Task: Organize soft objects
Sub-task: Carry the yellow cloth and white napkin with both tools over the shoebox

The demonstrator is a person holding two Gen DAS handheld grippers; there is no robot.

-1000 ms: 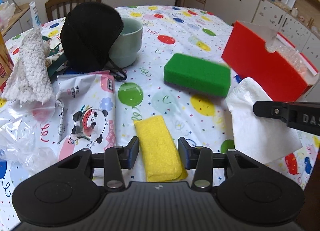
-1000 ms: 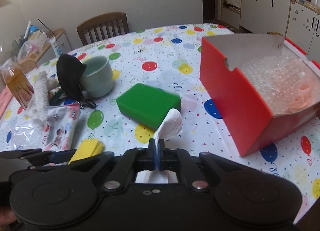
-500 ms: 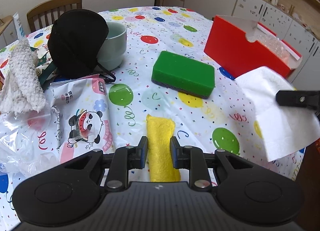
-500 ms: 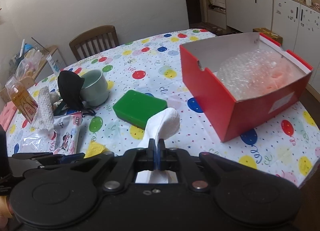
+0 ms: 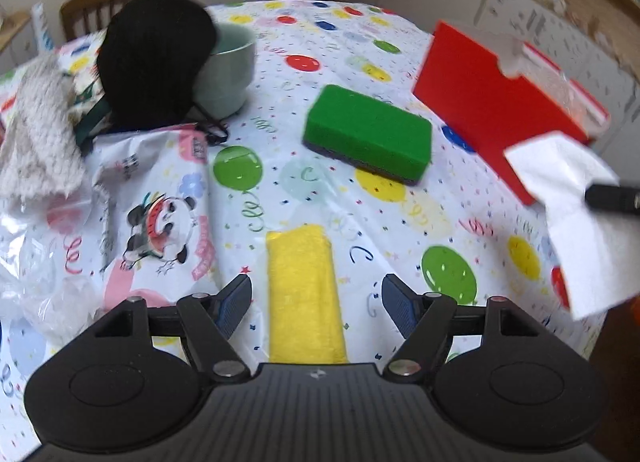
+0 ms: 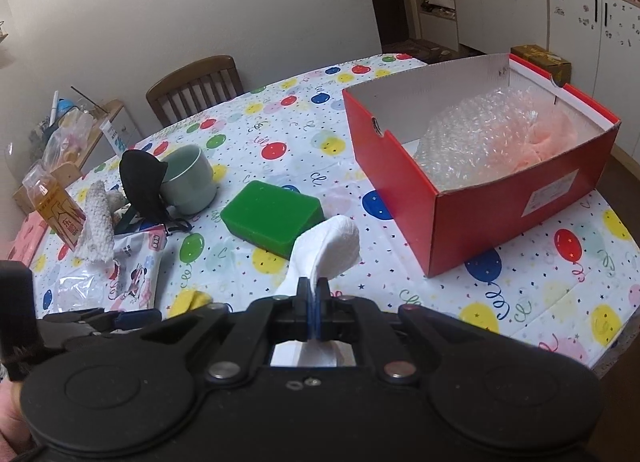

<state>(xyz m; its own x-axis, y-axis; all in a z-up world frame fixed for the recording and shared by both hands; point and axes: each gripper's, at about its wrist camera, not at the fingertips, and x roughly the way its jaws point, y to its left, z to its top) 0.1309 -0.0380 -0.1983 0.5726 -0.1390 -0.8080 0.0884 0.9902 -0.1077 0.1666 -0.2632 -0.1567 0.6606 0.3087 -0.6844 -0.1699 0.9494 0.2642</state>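
Tissue (image 6: 326, 246), white and crumpled, sticks up from the right gripper (image 6: 314, 302), whose jaws are clamped together on it; from the left wrist view the same sheet hangs off that gripper's tip at the right edge, in front of the red box (image 5: 488, 101). The box stands open on the table's right side with bubble wrap (image 6: 480, 137) and something pink inside. Left of it a green sponge (image 6: 272, 217) lies flat on the balloon-print tablecloth (image 6: 520, 294).

A folded yellow cloth (image 5: 304, 294) lies on the table between the fingers of the left gripper (image 5: 316, 302). That gripper's jaws have just been opening and now stand apart, the pads clear of the cloth on both sides.

Farther left are a panda-print wipes pack (image 5: 160, 213), a clear plastic bag (image 5: 36, 262) and a white knitted cloth (image 5: 36, 141). Behind them a black mask (image 5: 156, 61) leans against a pale green cup (image 5: 228, 77). A wooden chair (image 6: 196, 85) stands at the table's far side.
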